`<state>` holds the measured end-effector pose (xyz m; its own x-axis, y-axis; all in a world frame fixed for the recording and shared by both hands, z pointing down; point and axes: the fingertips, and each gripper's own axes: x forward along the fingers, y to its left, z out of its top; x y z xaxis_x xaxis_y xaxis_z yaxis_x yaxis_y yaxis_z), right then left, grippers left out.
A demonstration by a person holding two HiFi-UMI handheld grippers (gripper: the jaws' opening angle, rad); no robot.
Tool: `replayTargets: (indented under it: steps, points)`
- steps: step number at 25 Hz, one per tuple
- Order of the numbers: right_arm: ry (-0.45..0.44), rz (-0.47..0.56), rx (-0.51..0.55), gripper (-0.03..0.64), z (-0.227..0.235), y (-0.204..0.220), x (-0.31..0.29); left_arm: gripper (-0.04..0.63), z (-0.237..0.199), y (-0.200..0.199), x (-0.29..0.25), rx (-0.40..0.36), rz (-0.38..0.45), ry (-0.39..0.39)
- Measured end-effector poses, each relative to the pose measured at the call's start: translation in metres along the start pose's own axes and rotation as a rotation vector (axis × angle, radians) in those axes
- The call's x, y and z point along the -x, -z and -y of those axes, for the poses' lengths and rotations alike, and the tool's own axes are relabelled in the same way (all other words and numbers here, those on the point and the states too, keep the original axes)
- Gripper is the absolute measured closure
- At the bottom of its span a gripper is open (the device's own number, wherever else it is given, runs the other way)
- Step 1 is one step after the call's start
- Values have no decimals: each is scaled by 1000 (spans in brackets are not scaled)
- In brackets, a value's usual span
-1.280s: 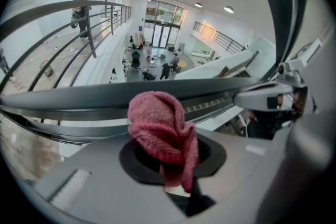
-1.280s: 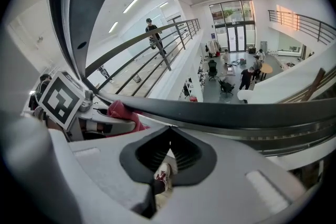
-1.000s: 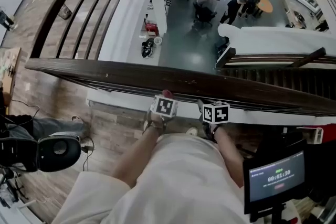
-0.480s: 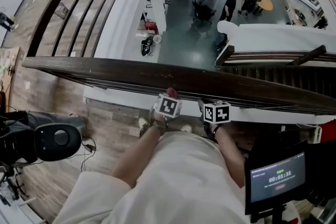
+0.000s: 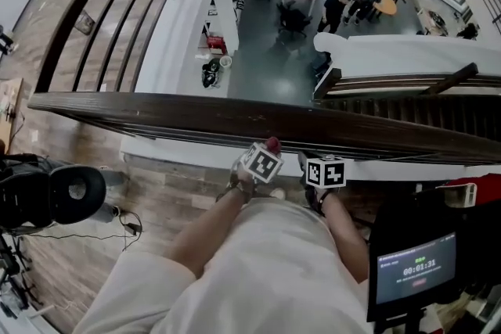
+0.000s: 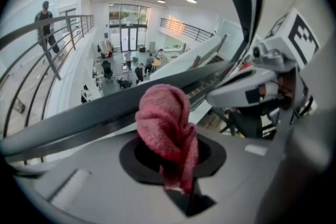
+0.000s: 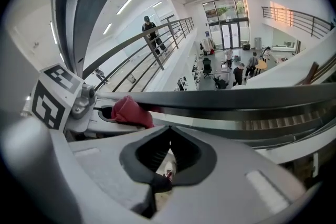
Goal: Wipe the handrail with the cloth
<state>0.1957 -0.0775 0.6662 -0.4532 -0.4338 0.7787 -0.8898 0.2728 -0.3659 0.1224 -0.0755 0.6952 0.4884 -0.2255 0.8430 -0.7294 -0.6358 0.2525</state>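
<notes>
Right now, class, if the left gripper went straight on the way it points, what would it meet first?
Probably the handrail: it crosses just beyond the cloth that the left gripper holds in its jaws, though depth is unclear.

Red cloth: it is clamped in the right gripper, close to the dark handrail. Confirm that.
Not quite: wrong gripper. The red cloth is clamped in the left gripper, bunched up between its jaws, as the left gripper view shows. The right gripper is shut on nothing. The rest holds: the cloth sits close to the dark handrail.
</notes>
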Motion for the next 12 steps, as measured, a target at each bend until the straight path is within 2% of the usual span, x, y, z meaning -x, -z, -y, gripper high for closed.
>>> replayTargets:
  steps: [3, 6, 9, 12]
  points:
    - [9, 5, -13, 614, -10, -1, -10, 509, -48, 21, 21, 120, -30, -103]
    - [26, 14, -23, 614, -17, -6, -13, 506, -65, 29, 38, 254, -6, -63]
    - [59, 38, -55, 614, -22, -11, -21, 506, -98, 49, 54, 245, -28, -138]
    - [73, 46, -73, 614, -27, -17, -25, 506, -109, 48, 62, 238, -8, -138]
